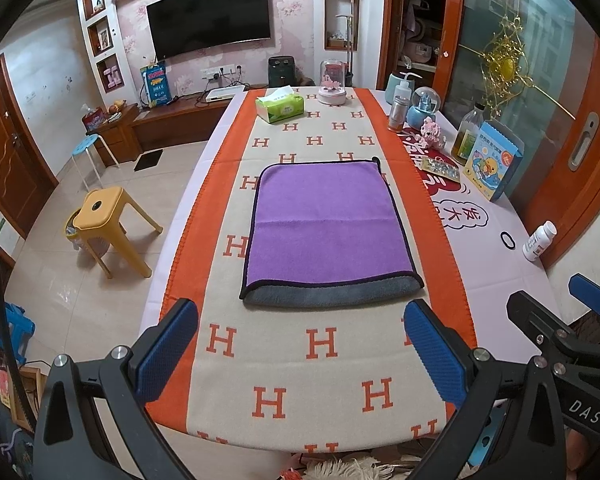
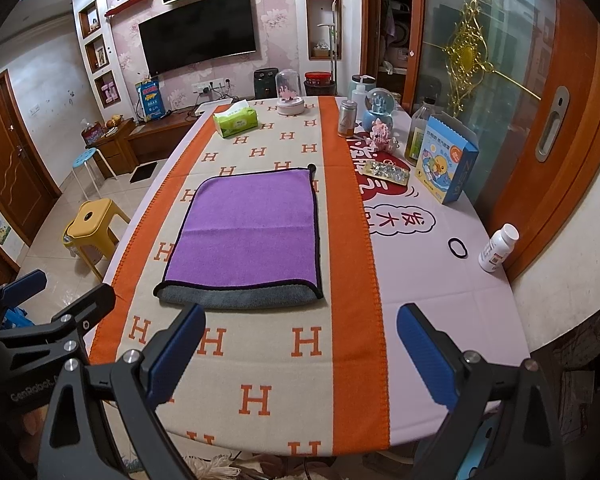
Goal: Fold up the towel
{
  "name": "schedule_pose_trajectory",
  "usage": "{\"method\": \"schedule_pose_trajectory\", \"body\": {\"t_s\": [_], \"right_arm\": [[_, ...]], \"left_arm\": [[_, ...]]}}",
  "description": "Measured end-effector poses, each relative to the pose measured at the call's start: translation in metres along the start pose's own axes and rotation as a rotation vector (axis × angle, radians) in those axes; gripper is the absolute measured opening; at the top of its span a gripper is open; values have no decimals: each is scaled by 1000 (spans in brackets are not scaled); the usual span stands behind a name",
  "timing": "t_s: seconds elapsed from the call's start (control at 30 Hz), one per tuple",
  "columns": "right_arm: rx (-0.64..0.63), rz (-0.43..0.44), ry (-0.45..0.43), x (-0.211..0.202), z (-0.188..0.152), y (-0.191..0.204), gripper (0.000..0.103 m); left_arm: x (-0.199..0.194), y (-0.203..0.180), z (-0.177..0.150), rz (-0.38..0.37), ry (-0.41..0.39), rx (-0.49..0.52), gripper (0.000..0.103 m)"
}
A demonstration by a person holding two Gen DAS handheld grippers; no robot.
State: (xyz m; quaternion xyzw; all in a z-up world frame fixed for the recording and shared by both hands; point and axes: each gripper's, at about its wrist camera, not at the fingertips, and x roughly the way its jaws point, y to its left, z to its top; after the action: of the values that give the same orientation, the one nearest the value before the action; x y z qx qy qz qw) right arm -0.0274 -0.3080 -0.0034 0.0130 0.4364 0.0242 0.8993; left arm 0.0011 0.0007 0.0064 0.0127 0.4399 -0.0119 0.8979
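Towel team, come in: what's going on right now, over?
Left gripper and right gripper open, empty, short of the towel. Towel flat on the blanket, purple up, grey layer showing at near edge. Nothing in the way.

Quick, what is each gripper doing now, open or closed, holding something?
Left gripper: open, holding nothing.
Right gripper: open, holding nothing.

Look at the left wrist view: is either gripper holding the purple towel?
No. The purple towel lies flat on the table, while the left gripper hangs open short of it.
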Motion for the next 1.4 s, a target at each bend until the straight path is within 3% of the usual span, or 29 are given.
{"method": "schedule_pose_trajectory", "body": {"t_s": [1.4], "right_arm": [[4, -2, 4, 4, -4, -3, 97]], "left_arm": [[1, -1, -1, -3, 2, -7, 102]]}}
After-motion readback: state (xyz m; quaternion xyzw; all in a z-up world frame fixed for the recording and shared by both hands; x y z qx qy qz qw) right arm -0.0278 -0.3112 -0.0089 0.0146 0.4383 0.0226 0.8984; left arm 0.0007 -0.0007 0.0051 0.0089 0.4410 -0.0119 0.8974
